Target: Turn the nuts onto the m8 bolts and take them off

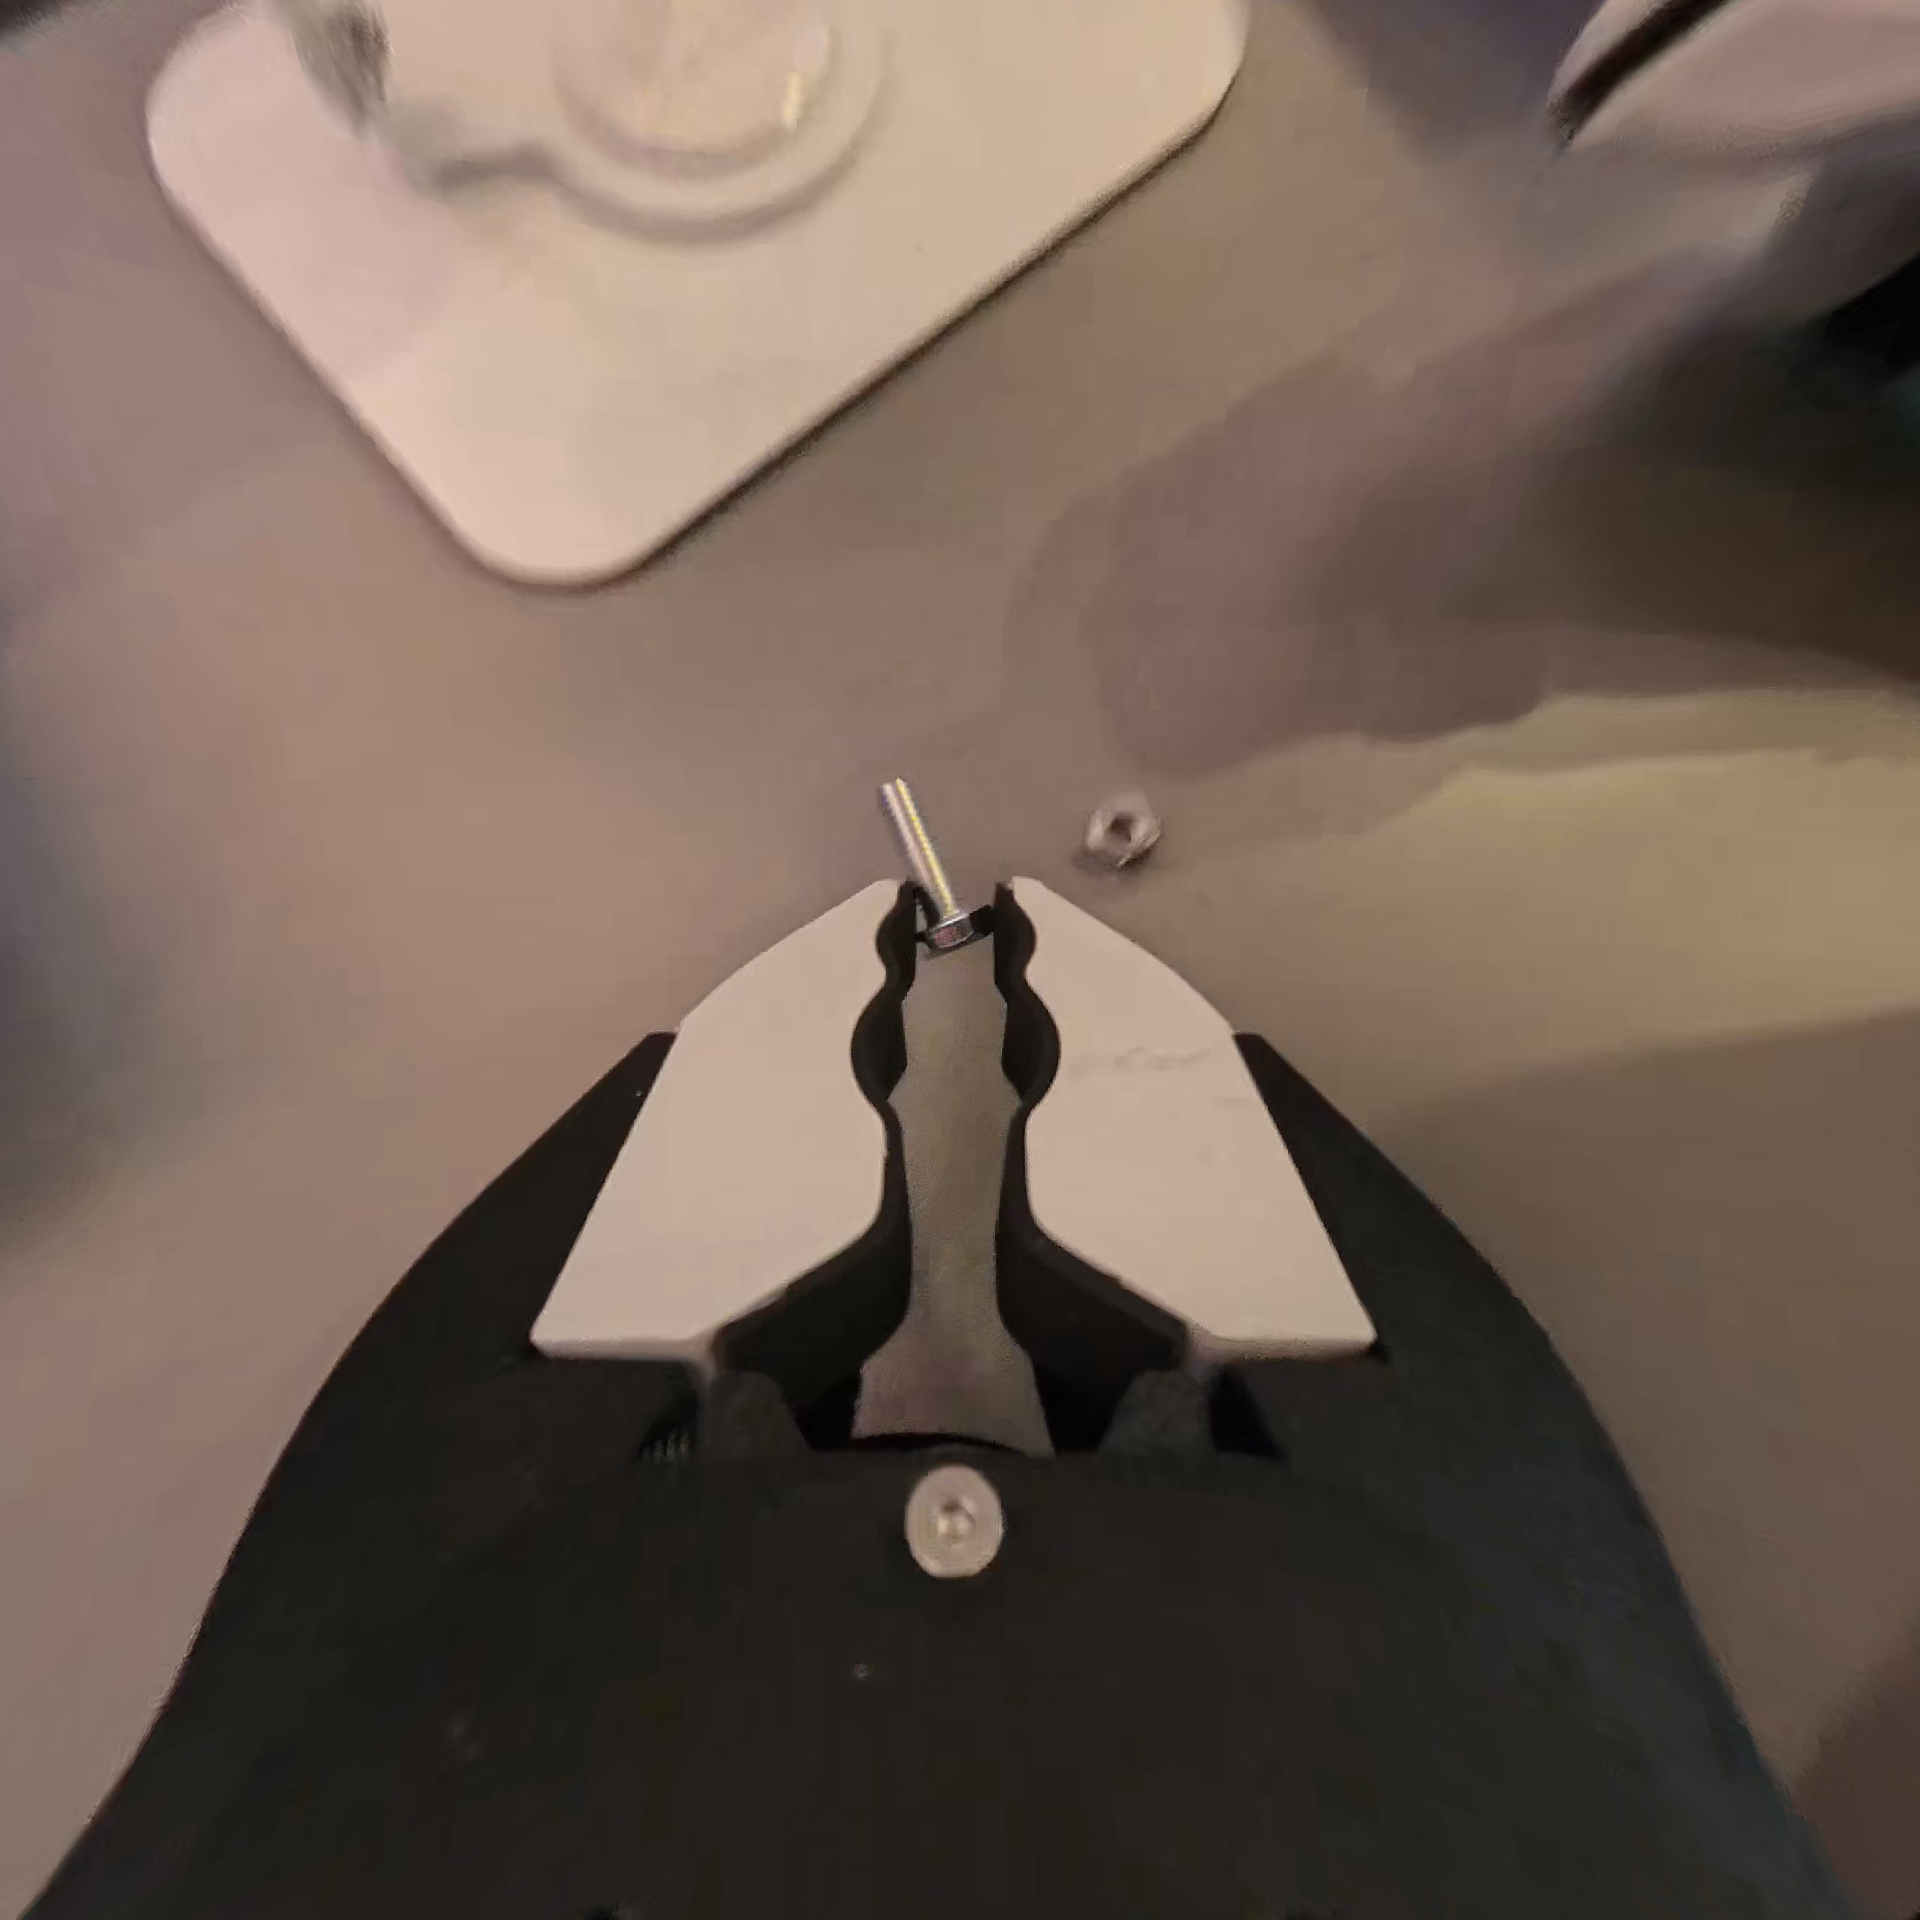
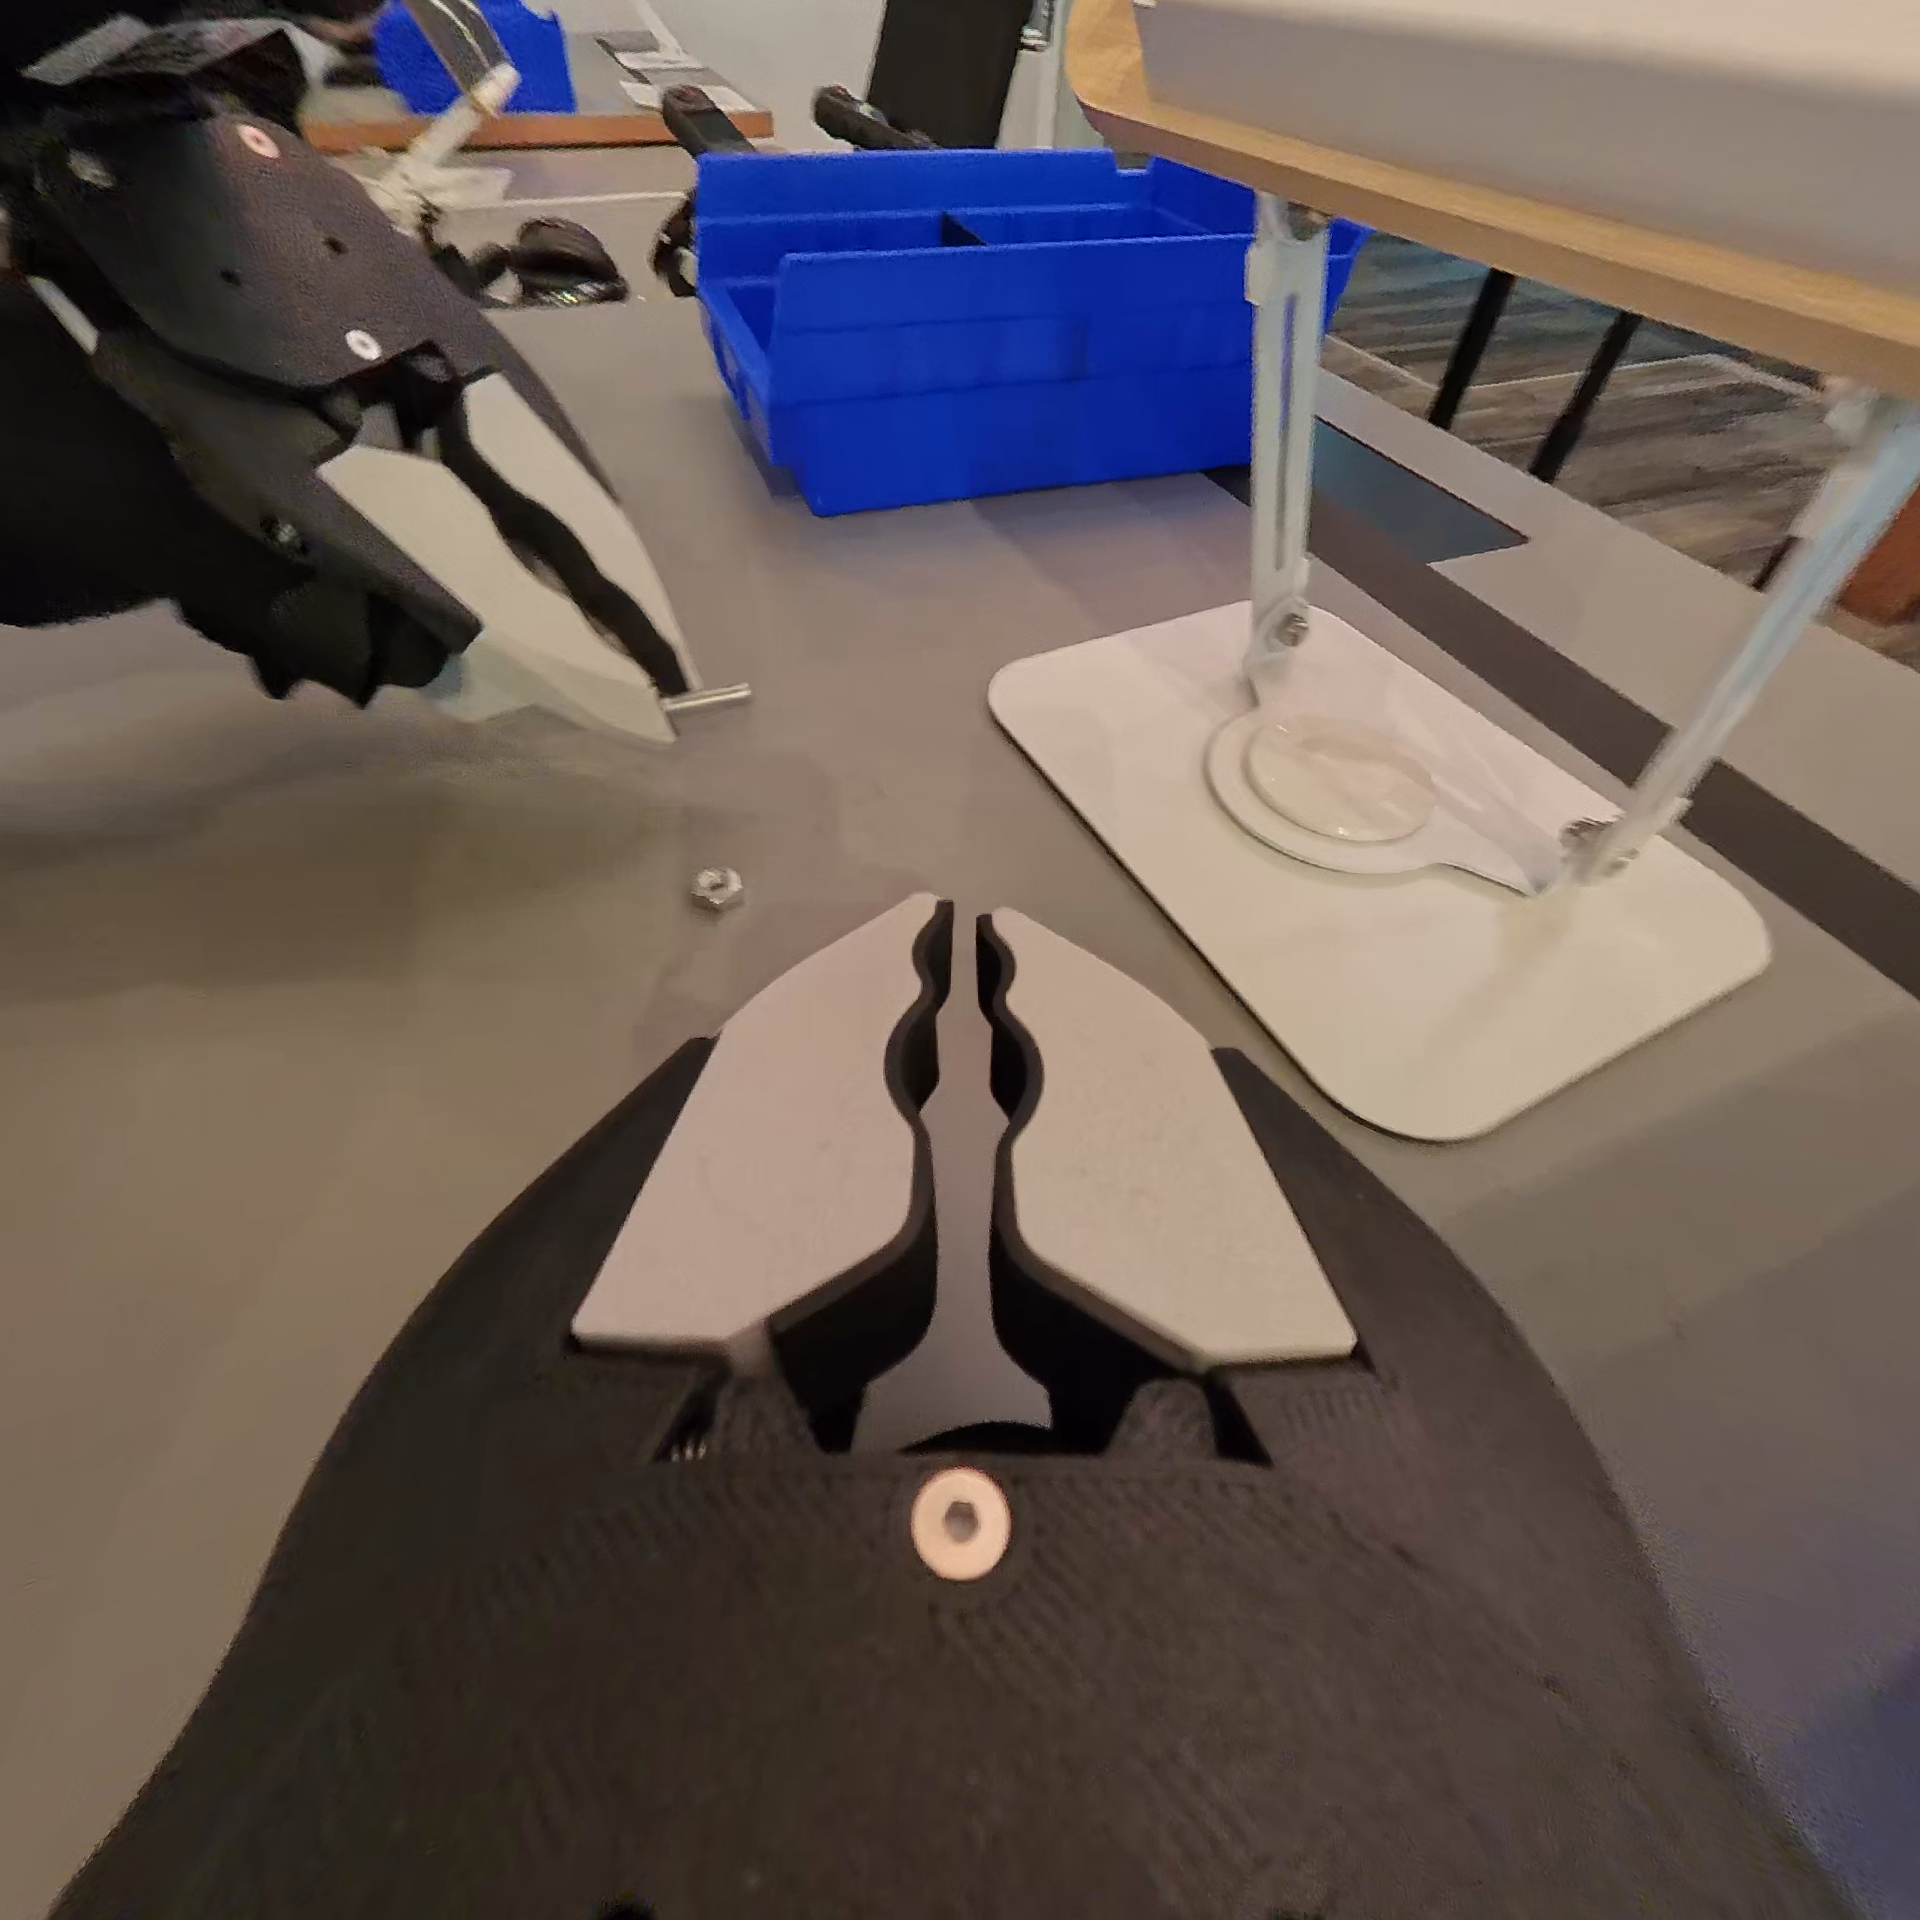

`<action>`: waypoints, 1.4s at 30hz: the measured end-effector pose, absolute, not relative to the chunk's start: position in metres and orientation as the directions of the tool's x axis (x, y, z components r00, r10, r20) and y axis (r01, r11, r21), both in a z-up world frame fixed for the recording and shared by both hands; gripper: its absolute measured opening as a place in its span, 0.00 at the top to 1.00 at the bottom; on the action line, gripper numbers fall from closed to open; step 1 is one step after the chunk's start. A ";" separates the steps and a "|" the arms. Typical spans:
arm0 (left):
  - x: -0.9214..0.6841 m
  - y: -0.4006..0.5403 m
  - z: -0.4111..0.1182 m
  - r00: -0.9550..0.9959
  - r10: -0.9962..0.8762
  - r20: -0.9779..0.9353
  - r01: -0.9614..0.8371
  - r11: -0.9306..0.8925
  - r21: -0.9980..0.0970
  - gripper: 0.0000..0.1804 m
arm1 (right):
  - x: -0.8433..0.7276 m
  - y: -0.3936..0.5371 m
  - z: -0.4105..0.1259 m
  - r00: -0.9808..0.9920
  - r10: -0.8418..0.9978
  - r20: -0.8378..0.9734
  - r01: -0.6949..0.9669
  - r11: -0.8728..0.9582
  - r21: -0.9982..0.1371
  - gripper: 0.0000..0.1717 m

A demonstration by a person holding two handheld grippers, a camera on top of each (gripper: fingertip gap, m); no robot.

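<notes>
Right tongs: slightly parted, empty. Left tongs: clamped on bolt head, shank free. Nut: loose on table, likely small, hard, slippery; best pinched across flats.

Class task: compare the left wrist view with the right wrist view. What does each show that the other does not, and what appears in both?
Left wrist view only: the hex head of the bolt between the left gripper tips.

Right wrist view only: blue bins, a wooden shelf, and the right gripper, empty with a narrow gap.

Both: the bolt, the loose nut on the grey table, and the white stand base.
</notes>
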State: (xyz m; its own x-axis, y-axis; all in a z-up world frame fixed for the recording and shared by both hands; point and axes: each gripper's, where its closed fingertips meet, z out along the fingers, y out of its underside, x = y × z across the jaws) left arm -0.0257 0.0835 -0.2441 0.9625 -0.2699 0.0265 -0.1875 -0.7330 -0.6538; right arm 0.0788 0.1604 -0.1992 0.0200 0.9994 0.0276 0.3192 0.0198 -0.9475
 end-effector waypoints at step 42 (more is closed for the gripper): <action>-0.013 0.050 -0.103 0.465 -0.869 0.168 0.264 -0.046 -0.963 0.93 | -0.031 0.054 -0.088 -0.510 0.806 -0.300 0.086 -0.299 -0.950 0.89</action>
State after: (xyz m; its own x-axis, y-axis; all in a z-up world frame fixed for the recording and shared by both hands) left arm -0.0135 0.0496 -0.1027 0.4645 -0.8694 0.1684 0.2638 -0.0457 -0.9635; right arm -0.0314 0.0543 -0.0881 -0.5102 0.8060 -0.2999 0.0856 -0.2994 -0.9503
